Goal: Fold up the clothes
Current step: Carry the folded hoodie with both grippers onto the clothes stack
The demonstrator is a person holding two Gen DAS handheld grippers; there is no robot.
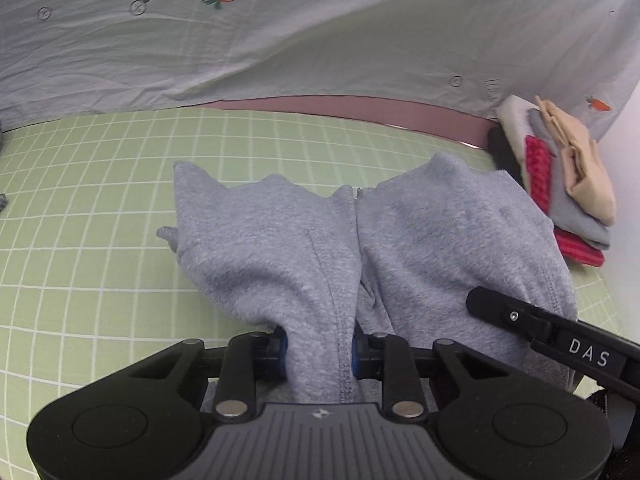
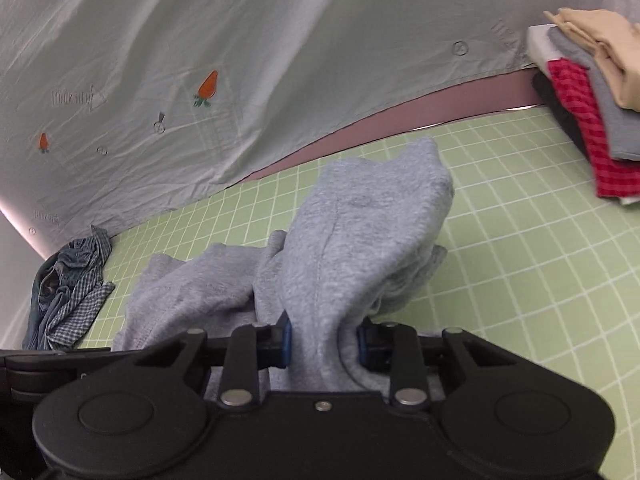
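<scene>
Left tongs [image 1: 320, 354] and right tongs [image 2: 325, 338] each clamp the soft, limp grey garment [image 1: 280, 240] by its near edge, cloth sagging ahead of both.

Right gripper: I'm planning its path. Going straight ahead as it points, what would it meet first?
The right gripper already clamps the grey sweatshirt, so more of that fabric comes first; beyond lies green grid mat, probably.

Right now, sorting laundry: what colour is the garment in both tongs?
Heather grey garment, clearest in the right wrist view.

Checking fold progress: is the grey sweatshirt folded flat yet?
No. The grey sweatshirt hangs bunched, pinched by both the left hand-held gripper and right hand-held gripper.
</scene>
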